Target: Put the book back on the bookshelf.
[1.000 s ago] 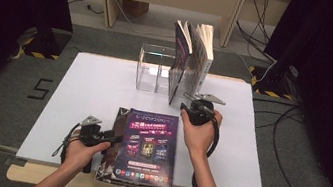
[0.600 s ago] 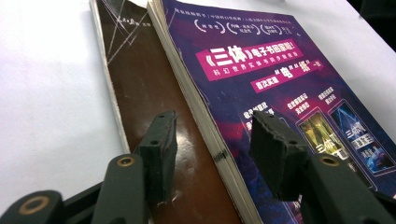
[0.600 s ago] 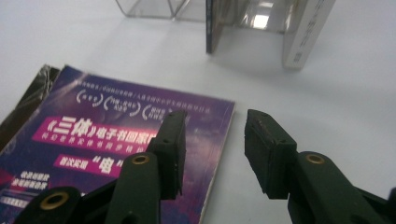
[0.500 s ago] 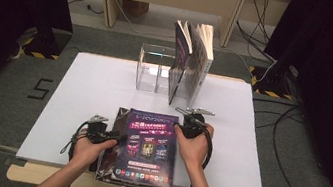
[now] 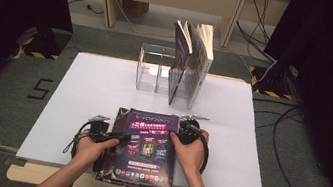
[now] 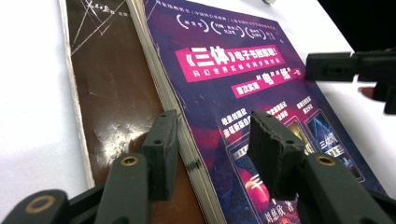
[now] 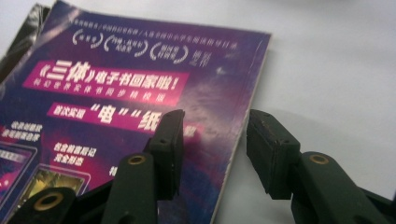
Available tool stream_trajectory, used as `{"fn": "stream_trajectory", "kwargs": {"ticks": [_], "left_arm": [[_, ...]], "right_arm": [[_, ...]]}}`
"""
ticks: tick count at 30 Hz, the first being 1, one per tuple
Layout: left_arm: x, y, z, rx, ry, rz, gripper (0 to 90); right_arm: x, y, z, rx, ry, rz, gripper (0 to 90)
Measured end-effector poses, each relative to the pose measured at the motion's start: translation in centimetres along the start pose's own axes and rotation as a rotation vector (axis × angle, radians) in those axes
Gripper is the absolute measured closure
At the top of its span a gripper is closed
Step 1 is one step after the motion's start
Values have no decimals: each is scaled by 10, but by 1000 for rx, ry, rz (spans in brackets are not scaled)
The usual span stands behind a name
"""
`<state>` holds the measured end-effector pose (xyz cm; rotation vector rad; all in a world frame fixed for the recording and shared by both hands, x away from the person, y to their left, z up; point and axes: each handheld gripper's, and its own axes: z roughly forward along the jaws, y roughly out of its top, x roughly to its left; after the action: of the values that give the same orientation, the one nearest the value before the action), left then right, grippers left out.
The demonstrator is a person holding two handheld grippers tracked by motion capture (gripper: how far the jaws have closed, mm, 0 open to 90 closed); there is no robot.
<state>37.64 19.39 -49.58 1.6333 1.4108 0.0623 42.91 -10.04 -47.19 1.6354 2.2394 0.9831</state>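
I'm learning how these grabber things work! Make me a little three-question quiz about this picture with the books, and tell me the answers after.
1. True or false: the purple book lies flat on top of a dark brown book.
2. Which part of the purple book does each gripper straddle? A) both at the same edge B) left gripper at its left edge, right gripper at its right edge C) neither is near it
3. Fill in: at the far side of the white table, books stand upright in a clear ____.

Key
1. True.
2. B. The jaws of both stand apart, with no pad pressing on the book yet.
3. Holder (a see-through rack).
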Motion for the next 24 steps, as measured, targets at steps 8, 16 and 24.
{"fn": "stream_trajectory", "kwargs": {"ticks": [8, 16, 24], "left_arm": [[0, 6, -4, -2, -16, -46, 565], [-6, 8, -11, -20, -44, -64, 572], [-4, 3, -13, -6, -90, -123, 580]], "right_arm": [[8, -1, 4, -13, -32, -21, 533], [9, -3, 4, -23, -39, -13, 527], [10, -4, 4, -37, -49, -20, 528]]}}
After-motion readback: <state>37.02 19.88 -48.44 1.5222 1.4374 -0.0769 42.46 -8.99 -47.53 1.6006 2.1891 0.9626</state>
